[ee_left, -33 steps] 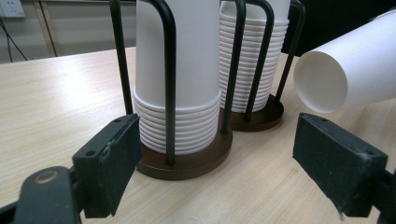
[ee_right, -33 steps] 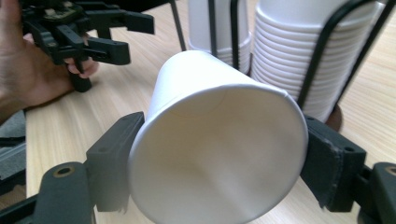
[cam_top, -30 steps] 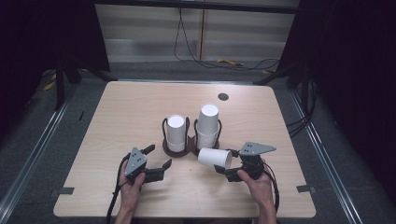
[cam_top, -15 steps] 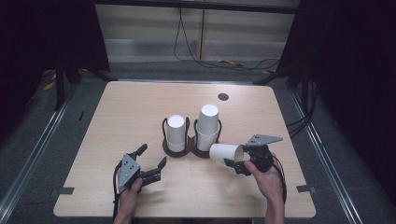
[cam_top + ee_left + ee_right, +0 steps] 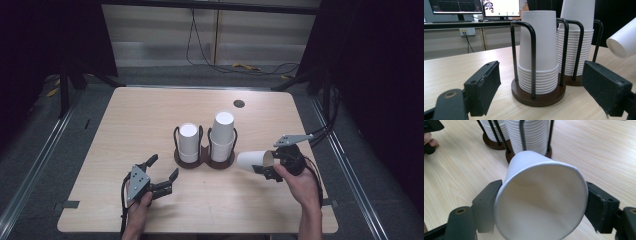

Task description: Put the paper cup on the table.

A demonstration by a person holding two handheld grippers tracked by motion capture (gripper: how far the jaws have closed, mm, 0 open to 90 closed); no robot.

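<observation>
we saw the right gripper (image 5: 270,169) pinching a white paper cup (image 5: 254,161) by its rim, jaws having just closed further on it, the cup lying sideways above the table (image 5: 140,115) just right of the taller cup stack (image 5: 222,135) in the wire holder (image 5: 206,161). the left gripper (image 5: 159,176) rested near the shorter stack (image 5: 188,142), jaws spread and empty. the rim looked slightly squeezed, though we couldn't be sure.

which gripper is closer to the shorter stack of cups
Left. The left gripper sits open on the table just in front of the shorter stack, apart from it. The right gripper holds a loose cup beyond the taller stack.
</observation>
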